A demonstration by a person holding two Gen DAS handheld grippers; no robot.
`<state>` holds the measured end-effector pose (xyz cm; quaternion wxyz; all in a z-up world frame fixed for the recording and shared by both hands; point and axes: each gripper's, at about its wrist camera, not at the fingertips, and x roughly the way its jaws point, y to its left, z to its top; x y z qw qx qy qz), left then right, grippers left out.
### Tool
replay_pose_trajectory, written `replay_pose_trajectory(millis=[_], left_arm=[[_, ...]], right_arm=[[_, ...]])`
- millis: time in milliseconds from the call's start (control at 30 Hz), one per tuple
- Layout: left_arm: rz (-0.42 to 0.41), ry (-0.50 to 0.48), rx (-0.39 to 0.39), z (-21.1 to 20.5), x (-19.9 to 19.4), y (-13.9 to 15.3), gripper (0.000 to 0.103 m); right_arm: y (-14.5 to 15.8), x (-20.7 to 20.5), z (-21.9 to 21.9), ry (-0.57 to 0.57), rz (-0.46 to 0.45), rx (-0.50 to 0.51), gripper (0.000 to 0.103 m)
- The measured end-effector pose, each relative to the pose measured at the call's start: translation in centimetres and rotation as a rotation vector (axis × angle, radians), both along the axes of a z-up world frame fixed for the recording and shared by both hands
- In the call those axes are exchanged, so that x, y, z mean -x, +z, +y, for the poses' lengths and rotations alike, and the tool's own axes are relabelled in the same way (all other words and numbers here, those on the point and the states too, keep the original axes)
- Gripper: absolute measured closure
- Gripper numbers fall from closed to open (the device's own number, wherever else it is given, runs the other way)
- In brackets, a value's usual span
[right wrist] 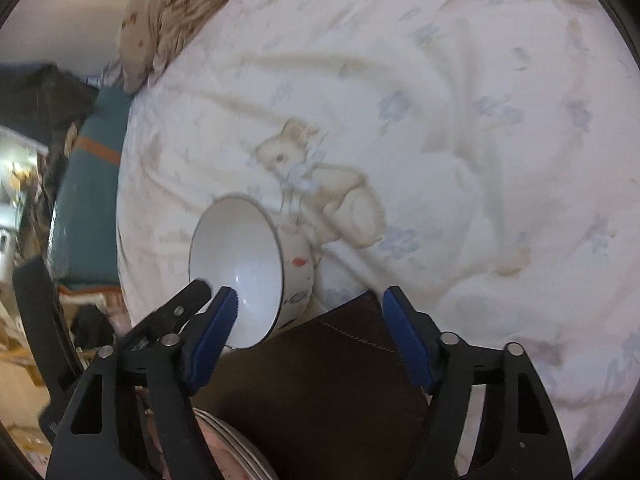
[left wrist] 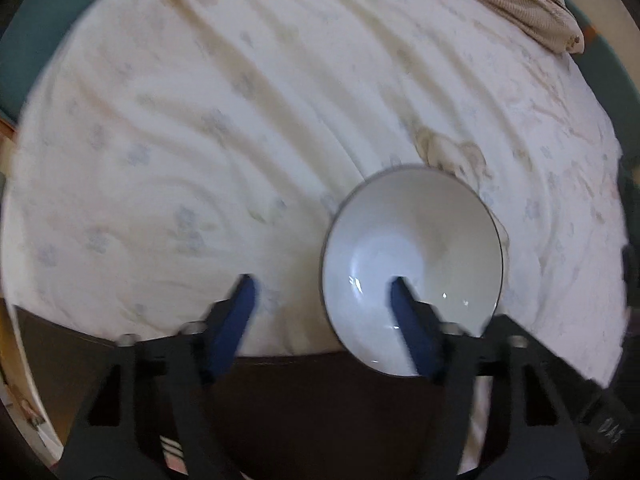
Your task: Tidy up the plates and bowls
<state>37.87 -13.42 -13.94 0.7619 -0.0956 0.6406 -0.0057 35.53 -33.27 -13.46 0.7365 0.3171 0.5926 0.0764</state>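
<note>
A white bowl (left wrist: 412, 256) with a dark rim hangs tilted over the bedsheet. In the left wrist view my left gripper (left wrist: 322, 292) is wide open; its right finger (left wrist: 412, 324) reaches into the bowl and the left one is over the sheet. In the right wrist view the same bowl (right wrist: 240, 264), with small coloured marks outside, is tilted toward the left, with the left gripper's black finger at its lower rim. My right gripper (right wrist: 310, 304) is open and empty; its left finger (right wrist: 212, 336) is in front of the bowl's rim. Stacked plate rims (right wrist: 240, 444) show at the bottom.
A white sheet (left wrist: 240, 120) with blue flowers and a rabbit print (right wrist: 316, 184) covers the bed. A dark brown surface (right wrist: 320, 392) lies below the grippers. A beige knitted blanket (left wrist: 520, 0) sits at the far edge. A teal bed side (right wrist: 88, 208) is at left.
</note>
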Motion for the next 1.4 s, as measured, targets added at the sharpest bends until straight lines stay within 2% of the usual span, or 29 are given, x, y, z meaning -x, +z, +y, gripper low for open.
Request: replay_pose_trajectory(millis=[67,167,200,300,333,400,500,700,900,1000,1133,1200,1400], left_arm=[[0.006,0.012,0.010,0.1,-0.1,-0.3,0.056],[0.019,-0.014,0.002,-0.3,-0.2,-0.8,0.074],[0.033,-0.022,0.005,-0.4,-0.2,-1.0,0.083],[0.063,-0.028,0.022,-0.7,-0.1,-1.5,0.095],[0.056,-0.027,0.009,-0.9,0.1,-1.2,0.095],[0.041,-0.033,-0.022,-1.3,0.5,-0.7,0.095],[0.032,-0.021,-0.027,-1.1,1.1,0.2,0.094],[-0.010,-0.036,-0.029,-1.0,3.3,3.4,0.094],[-0.008,-0.086,0.000,-1.5,6.4,5.4,0.093],[-0.001,-0.126,0.012,-2.6,8.0,5.2,0.092],[0.106,-0.142,0.033,-3.5,10.7,3.7,0.090],[0.128,-0.154,0.041,-3.8,11.8,3.0,0.090],[0.115,-0.184,-0.037,-4.1,13.4,2.1,0.090]], right_arm=[[-0.6,-0.3,0.8,0.022,0.009,-0.006,0.037],[-1.3,-0.6,1.4,0.038,0.018,0.023,0.048],[-1.7,-0.7,1.7,0.044,0.029,0.036,0.055],[-2.7,-0.7,1.8,0.048,0.049,0.059,0.068],[-2.8,-0.7,1.8,0.049,0.051,0.052,0.077],[-2.8,-0.7,2.0,0.063,0.043,0.024,0.087],[-1.8,-0.5,2.5,0.087,0.014,0.068,0.088],[0.3,0.7,2.5,0.086,-0.037,0.041,0.089],[2.8,3.8,2.6,0.112,-0.056,0.060,0.089],[3.5,5.9,1.7,0.100,-0.063,0.071,0.089],[2.9,8.8,1.2,0.101,-0.018,0.115,0.090],[2.4,10.4,1.0,0.105,0.015,0.152,0.090],[1.2,12.3,0.3,0.114,0.077,0.164,0.090]])
